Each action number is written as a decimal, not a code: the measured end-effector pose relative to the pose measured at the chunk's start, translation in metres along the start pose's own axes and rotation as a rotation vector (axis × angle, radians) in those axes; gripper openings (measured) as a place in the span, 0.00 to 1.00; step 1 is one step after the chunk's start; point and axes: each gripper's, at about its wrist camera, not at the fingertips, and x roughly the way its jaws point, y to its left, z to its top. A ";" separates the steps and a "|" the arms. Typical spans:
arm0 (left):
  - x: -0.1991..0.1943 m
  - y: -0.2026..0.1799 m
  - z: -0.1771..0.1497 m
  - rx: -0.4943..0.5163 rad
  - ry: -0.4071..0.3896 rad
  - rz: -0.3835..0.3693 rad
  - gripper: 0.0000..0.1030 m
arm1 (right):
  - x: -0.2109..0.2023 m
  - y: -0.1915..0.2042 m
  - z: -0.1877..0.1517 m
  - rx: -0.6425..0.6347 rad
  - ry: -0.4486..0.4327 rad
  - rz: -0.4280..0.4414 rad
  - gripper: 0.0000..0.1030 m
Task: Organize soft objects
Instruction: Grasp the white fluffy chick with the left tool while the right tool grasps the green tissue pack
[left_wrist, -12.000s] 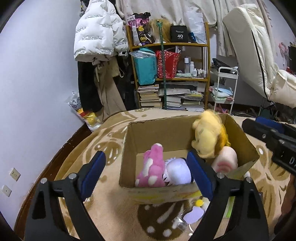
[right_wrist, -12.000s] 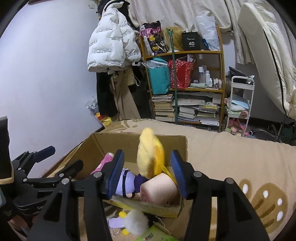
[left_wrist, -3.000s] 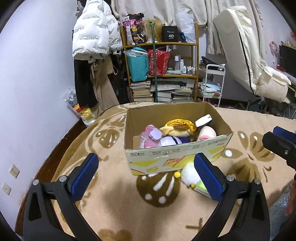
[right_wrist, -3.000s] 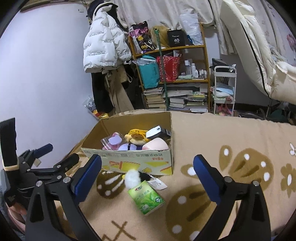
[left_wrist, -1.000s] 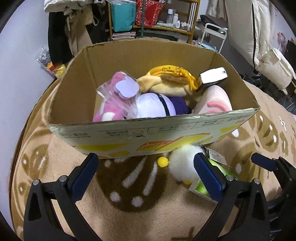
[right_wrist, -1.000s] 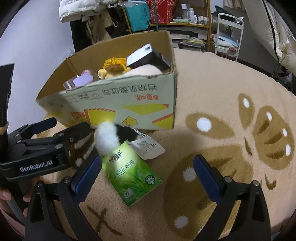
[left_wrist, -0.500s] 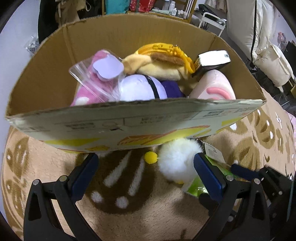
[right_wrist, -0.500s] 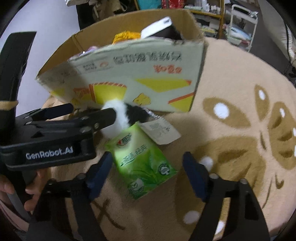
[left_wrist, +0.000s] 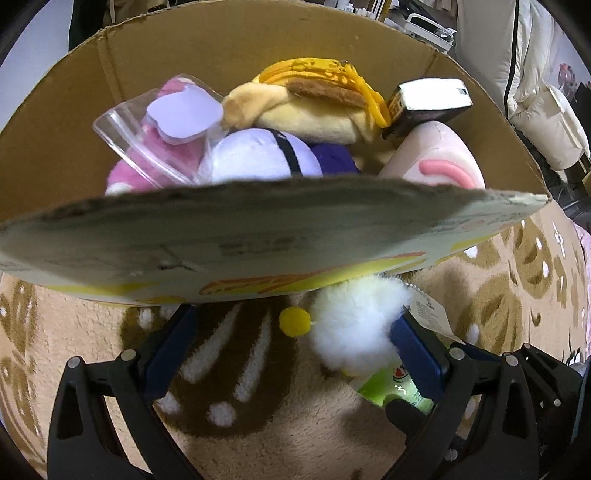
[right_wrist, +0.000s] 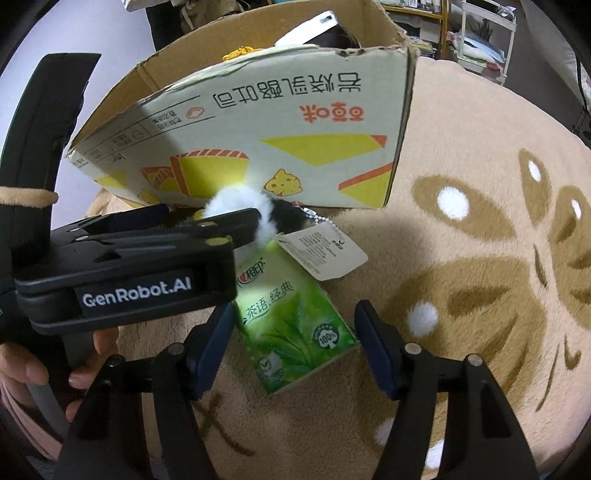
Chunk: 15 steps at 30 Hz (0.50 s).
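Observation:
A cardboard box (left_wrist: 258, 240) holds several soft toys: a pink plush in a clear bag (left_wrist: 162, 147), a pale purple plush (left_wrist: 258, 155), a yellow plush (left_wrist: 306, 114) and a pink cushion (left_wrist: 436, 162). A white fluffy toy (left_wrist: 354, 325) with a paper tag (right_wrist: 321, 251) lies on the rug against the box front. My left gripper (left_wrist: 291, 347) is open, its jaws on either side of the white toy. My right gripper (right_wrist: 291, 339) is open around a green tissue pack (right_wrist: 291, 317), with both pads close to its sides.
A tan rug with brown and white leaf patterns (right_wrist: 480, 258) covers the floor. A dark box with a silver top (left_wrist: 428, 103) lies in the cardboard box. A white chair (left_wrist: 535, 92) and a small trolley (right_wrist: 476, 33) stand behind.
Both grippers have come lower and closer to the box front. The right jaws have narrowed around the green pack. The left jaws now straddle the white toy.

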 end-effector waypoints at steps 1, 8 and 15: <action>0.001 -0.001 0.000 0.004 0.003 -0.002 0.95 | -0.001 0.001 0.000 -0.003 -0.004 -0.004 0.69; 0.003 -0.014 0.001 0.029 0.008 -0.017 0.86 | -0.008 0.012 -0.001 -0.031 -0.027 0.030 0.69; 0.000 -0.020 -0.001 0.039 0.017 -0.051 0.85 | 0.010 0.024 -0.005 -0.034 0.042 0.004 0.68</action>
